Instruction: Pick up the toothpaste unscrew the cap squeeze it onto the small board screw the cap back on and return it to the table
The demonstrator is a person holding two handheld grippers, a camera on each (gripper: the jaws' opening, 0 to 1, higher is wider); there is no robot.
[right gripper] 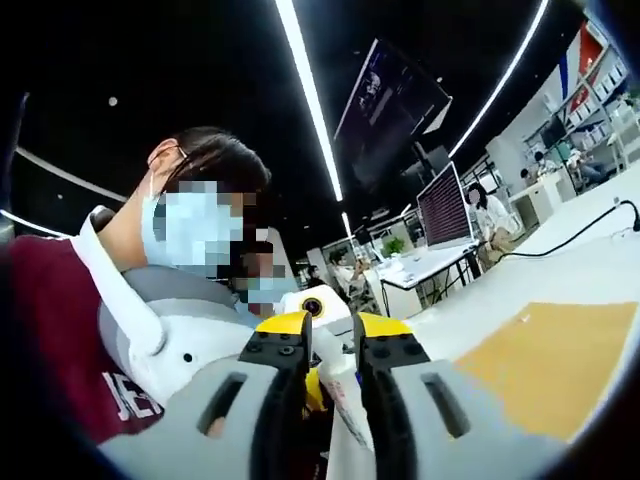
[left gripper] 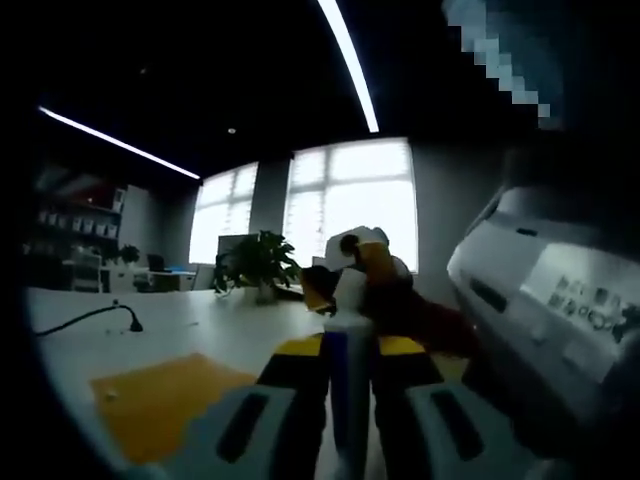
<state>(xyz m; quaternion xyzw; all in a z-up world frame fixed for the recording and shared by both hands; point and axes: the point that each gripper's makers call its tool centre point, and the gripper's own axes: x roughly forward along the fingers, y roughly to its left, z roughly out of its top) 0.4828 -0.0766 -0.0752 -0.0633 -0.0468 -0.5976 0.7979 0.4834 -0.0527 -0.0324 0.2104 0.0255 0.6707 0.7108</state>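
Evidently one toothpaste [left gripper: 345, 385] tube stood clamped in the left gripper [left gripper: 350, 350], the right gripper [right gripper: 330, 335] pinching its cap end; one small board [left gripper: 165, 400] lay on the table [left gripper: 200, 330], a plant [left gripper: 258, 262] at the table's far edge

left gripper [left gripper: 347, 352] jaws clamped on something, right gripper [right gripper: 332, 345] jaws likewise, facing each other

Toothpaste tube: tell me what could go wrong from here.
1. The left gripper has its fingers clamped on the tube; opened under that pressure, paste may spurt early.
2. The tube is held up beside the yellow board, not over it, so paste could land on the table.
3. The right gripper crowds the same tube; the two could knock together.
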